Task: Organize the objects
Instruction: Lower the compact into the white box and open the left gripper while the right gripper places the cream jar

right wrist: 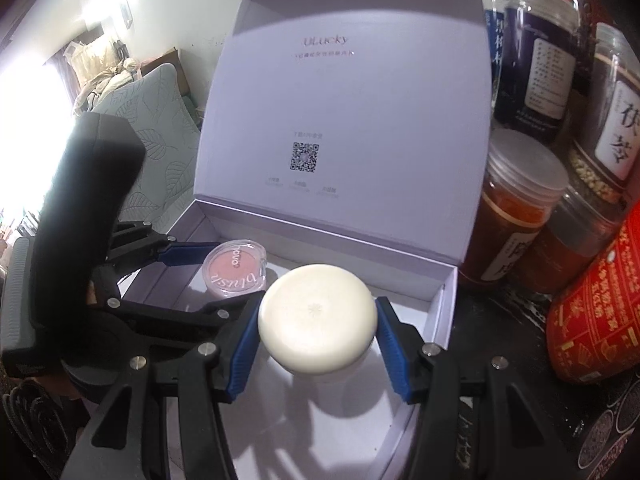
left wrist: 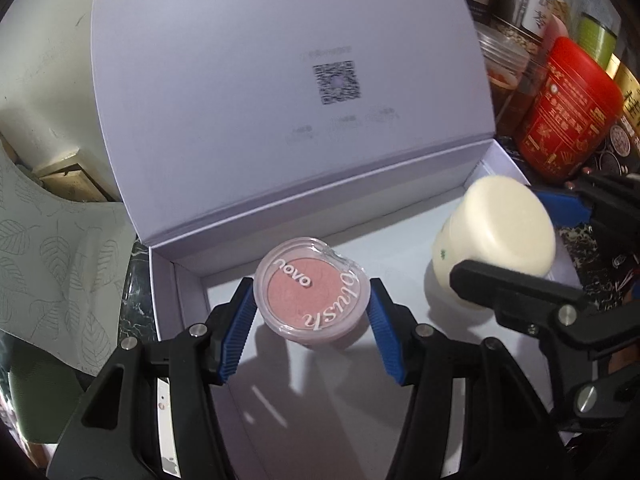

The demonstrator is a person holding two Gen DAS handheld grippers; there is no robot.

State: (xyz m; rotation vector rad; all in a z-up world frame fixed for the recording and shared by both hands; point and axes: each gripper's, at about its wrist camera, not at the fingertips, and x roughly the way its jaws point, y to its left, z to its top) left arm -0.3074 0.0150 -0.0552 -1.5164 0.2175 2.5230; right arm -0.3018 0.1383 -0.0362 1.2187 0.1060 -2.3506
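Left gripper (left wrist: 312, 306) pinches a round pink blush compact (left wrist: 310, 294) by its sides, lid up, held over the left part of an open white box (left wrist: 176, 280). Right gripper (right wrist: 316, 332) clamps a cream jar (right wrist: 318, 320) by its wide white lid, above the right part of the same box; whether either item touches the box floor, can't tell, though shadows under both suggest they hang just above it. Side grips keep both upright, probably so they can be set down flat, side by side, inside. Box lid (right wrist: 344, 120) stands open at the back, printed code on its inner face. Box sits on a dark marbled counter (right wrist: 500, 304). To the right, packed close: clear jars (right wrist: 516, 216) of dried goods and a red tin (right wrist: 596, 320). On the left, a leaf-pattern cushion (right wrist: 152, 140), cluttered room, bright window glare.
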